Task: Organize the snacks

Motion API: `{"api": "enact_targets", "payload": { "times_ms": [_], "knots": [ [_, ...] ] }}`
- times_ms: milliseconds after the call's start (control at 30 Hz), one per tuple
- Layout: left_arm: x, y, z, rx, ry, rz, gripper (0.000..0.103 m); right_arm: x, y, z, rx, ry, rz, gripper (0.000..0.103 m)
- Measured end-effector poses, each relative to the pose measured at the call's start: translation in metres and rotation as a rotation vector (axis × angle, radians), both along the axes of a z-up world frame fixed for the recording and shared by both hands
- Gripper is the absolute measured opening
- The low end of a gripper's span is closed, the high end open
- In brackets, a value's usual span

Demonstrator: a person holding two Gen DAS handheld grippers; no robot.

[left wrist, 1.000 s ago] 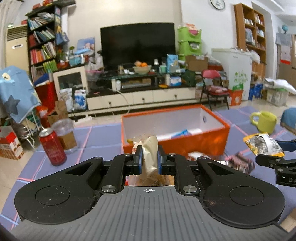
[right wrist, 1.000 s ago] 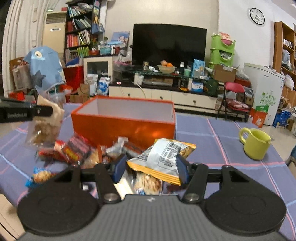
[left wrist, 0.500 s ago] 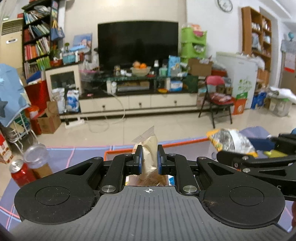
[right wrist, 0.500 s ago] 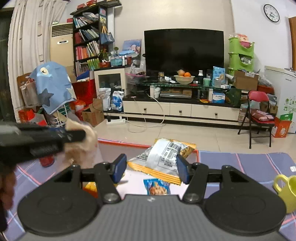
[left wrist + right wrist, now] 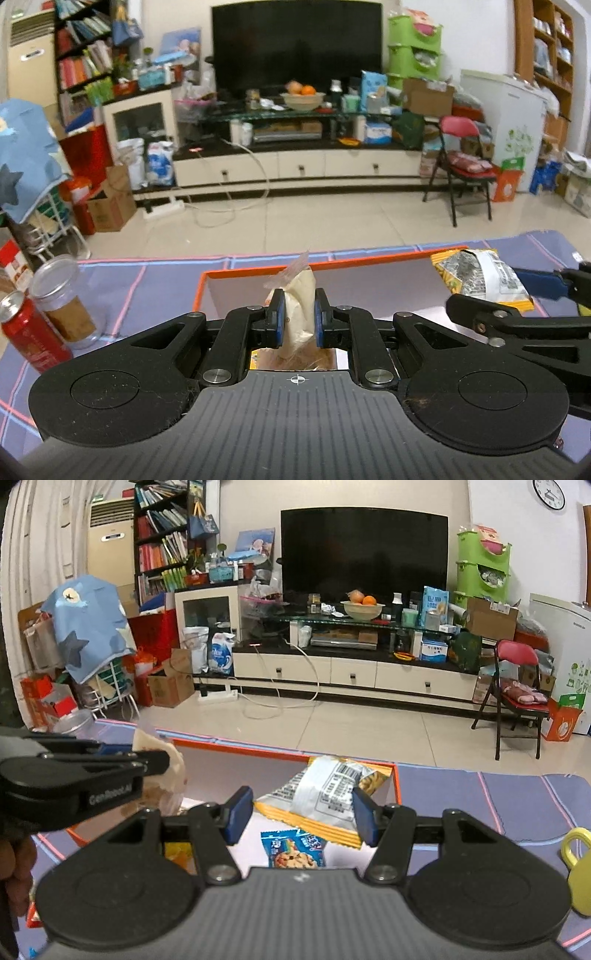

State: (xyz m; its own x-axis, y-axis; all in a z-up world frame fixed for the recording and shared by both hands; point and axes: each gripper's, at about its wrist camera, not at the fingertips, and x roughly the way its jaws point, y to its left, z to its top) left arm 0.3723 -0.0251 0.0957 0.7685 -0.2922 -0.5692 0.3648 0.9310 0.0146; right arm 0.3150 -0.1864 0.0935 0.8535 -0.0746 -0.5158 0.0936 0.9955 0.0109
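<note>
Left tool [image 5: 298,319] clamps beige packet [image 5: 300,314], apparently loosening.

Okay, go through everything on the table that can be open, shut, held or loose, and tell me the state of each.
left gripper: jaws opening, beige snack packet still between them
right gripper: shut on yellow-edged chip bag, above box
orange box: open, no lid
blue snack packet: lying loose inside box
red can: upright
clear cup: upright, partly filled

Left gripper [image 5: 298,317], jaws opening, pads against a beige snack packet [image 5: 301,310] over the orange box [image 5: 258,271]. Right gripper [image 5: 517,291] alongside, clamping a yellow-and-silver chip bag [image 5: 480,278]. Red can [image 5: 31,332] and clear plastic jar [image 5: 64,295] standing together on the checked tablecloth [image 5: 155,280].
</note>
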Motion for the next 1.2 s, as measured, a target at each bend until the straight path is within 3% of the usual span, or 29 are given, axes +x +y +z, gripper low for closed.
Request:
{"api": "enact_targets", "payload": {
  "times_ms": [33, 100, 200, 300, 367, 433, 567, 667, 800, 900, 967, 1067, 1200],
  "knots": [
    [0.001, 0.0, -0.001, 0.001, 0.012, -0.006, 0.008, 0.001, 0.001, -0.001, -0.003, 0.004, -0.007, 0.063],
    [-0.002, 0.003, 0.001, -0.011, 0.0, 0.014, 0.042, 0.006, -0.002, -0.001, 0.004, 0.025, -0.023, 0.069],
    [-0.019, 0.019, 0.018, -0.044, -0.042, 0.042, 0.061, -0.007, -0.01, 0.009, 0.043, -0.002, -0.048, 0.072],
    [-0.05, 0.049, 0.043, -0.114, -0.089, 0.045, 0.074, -0.042, -0.016, 0.027, 0.058, -0.056, -0.063, 0.075],
    [-0.075, 0.074, 0.054, -0.143, -0.121, 0.057, 0.081, -0.078, -0.021, 0.035, 0.066, -0.095, -0.071, 0.083],
    [-0.104, 0.101, 0.056, -0.168, -0.131, 0.053, 0.081, -0.118, -0.022, 0.035, 0.066, -0.122, -0.077, 0.097],
    [-0.155, 0.14, 0.037, -0.132, -0.162, 0.008, 0.081, -0.186, -0.004, 0.01, 0.062, -0.098, -0.002, 0.096],
    [-0.181, 0.159, 0.01, -0.076, -0.192, -0.063, 0.081, -0.211, 0.028, -0.017, -0.04, -0.029, 0.121, 0.096],
    [-0.194, 0.171, -0.037, 0.01, -0.162, -0.247, 0.077, -0.211, 0.06, -0.047, -0.166, 0.034, 0.301, 0.096],
    [-0.194, 0.17, -0.064, 0.118, -0.104, -0.42, 0.072, -0.198, 0.06, -0.06, -0.119, 0.099, 0.367, 0.096],
    [-0.191, 0.168, -0.077, 0.146, -0.05, -0.502, 0.072, -0.191, 0.058, -0.066, -0.1, 0.126, 0.37, 0.096],
    [-0.18, 0.165, -0.089, 0.14, 0.043, -0.567, 0.072, -0.186, 0.055, -0.07, -0.075, 0.142, 0.373, 0.096],
    [-0.176, 0.163, -0.1, 0.187, 0.094, -0.581, 0.073, -0.185, 0.053, -0.073, -0.053, 0.148, 0.37, 0.096]
  ]
}}
